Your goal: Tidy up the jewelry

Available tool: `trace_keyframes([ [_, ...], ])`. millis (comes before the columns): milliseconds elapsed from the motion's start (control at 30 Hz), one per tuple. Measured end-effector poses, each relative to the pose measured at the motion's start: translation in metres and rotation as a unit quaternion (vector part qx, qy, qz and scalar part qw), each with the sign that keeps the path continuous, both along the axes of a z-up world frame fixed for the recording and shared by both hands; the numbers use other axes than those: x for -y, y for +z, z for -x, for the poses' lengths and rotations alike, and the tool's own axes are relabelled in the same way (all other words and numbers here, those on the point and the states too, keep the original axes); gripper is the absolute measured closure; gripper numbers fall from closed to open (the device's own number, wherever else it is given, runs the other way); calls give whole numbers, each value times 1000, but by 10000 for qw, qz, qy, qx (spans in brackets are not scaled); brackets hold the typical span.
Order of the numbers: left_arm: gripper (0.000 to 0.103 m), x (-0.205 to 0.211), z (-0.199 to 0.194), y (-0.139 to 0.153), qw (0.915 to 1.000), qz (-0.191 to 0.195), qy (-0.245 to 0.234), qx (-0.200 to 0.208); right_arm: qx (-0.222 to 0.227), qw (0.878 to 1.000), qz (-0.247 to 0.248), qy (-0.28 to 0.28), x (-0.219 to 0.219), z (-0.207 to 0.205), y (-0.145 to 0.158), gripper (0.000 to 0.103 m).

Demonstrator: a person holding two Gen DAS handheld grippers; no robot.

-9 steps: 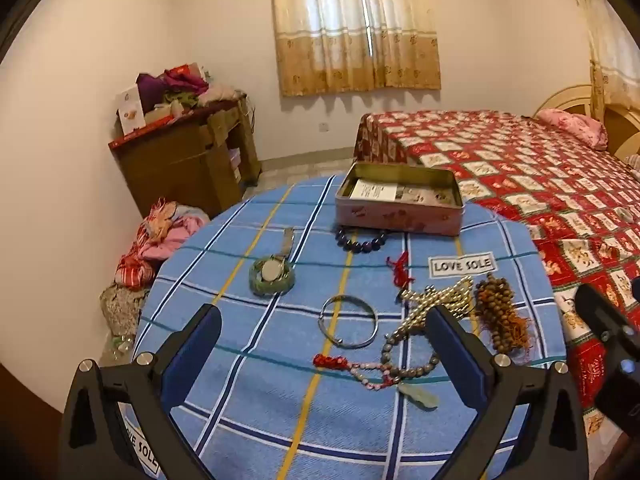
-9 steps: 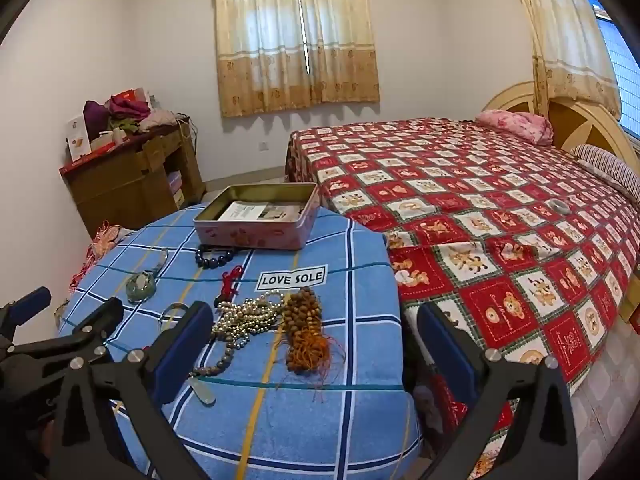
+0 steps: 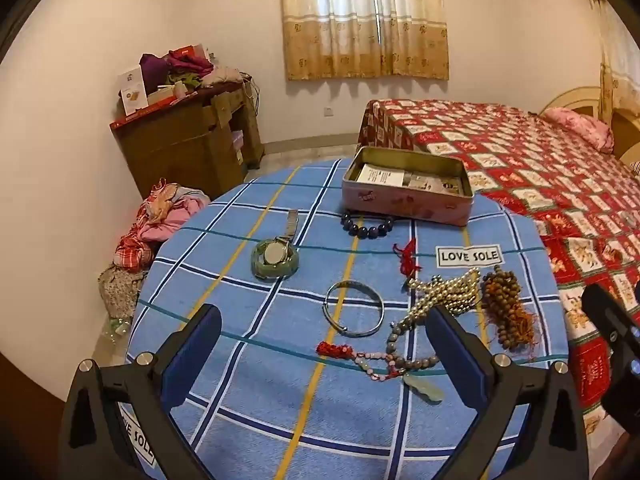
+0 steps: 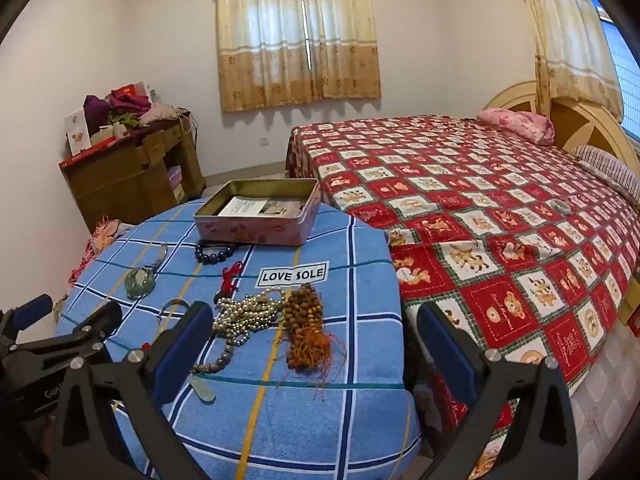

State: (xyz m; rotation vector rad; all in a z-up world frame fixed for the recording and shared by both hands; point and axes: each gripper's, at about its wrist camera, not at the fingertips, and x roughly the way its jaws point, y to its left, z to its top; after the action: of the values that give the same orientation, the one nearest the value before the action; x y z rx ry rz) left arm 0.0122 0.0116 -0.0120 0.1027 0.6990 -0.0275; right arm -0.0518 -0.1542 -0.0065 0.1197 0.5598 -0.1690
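Jewelry lies on a round table with a blue checked cloth (image 3: 248, 360). A pink tin box (image 3: 404, 200) stands open at the far edge, also in the right wrist view (image 4: 256, 228). Near it lie a dark bead bracelet (image 3: 366, 228), a green bangle with a watch (image 3: 275, 260), a silver bangle (image 3: 353, 314), a pearl strand (image 3: 448, 292), brown wooden beads (image 3: 506, 304) and a grey bead necklace with a jade pendant (image 3: 404, 360). My left gripper (image 3: 324, 348) is open above the near table. My right gripper (image 4: 316, 344) is open over the brown beads (image 4: 306, 320).
A bed with a red patterned cover (image 4: 480, 208) stands right of the table. A wooden cabinet piled with clothes (image 3: 188, 136) stands at the back left wall. Clothes (image 3: 160, 216) lie on the floor beside the table. A red cord (image 3: 407, 260) lies by the cloth's label.
Both grippers have stayed nearly still and open; the views have shifted only slightly.
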Motion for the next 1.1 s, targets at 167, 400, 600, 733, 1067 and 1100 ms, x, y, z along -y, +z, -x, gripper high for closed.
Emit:
trace_keyframes([
  [167,1,-3,-6,-7,9998,-108,74,-174,-21,10000,-67,-17,-2,-3,2,0],
  [400,1,-3,-1,-5,9997,-156,136,-130,12,10000,-35,8,-7,0,3,0],
  [600,1,-4,5,2,9999,-64,98,4,77,10000,-14,-4,-7,3,7,0],
  [733,1,-8,10,9,9997,-27,176,195,163,9999,53,-3,-9,5,10,0],
  [1067,1,-9,21,23,9988,93,118,466,354,9993,75,-44,-9,12,18,0],
  [1100,1,-9,21,23,9989,76,123,456,357,9993,77,-47,-9,12,17,0],
])
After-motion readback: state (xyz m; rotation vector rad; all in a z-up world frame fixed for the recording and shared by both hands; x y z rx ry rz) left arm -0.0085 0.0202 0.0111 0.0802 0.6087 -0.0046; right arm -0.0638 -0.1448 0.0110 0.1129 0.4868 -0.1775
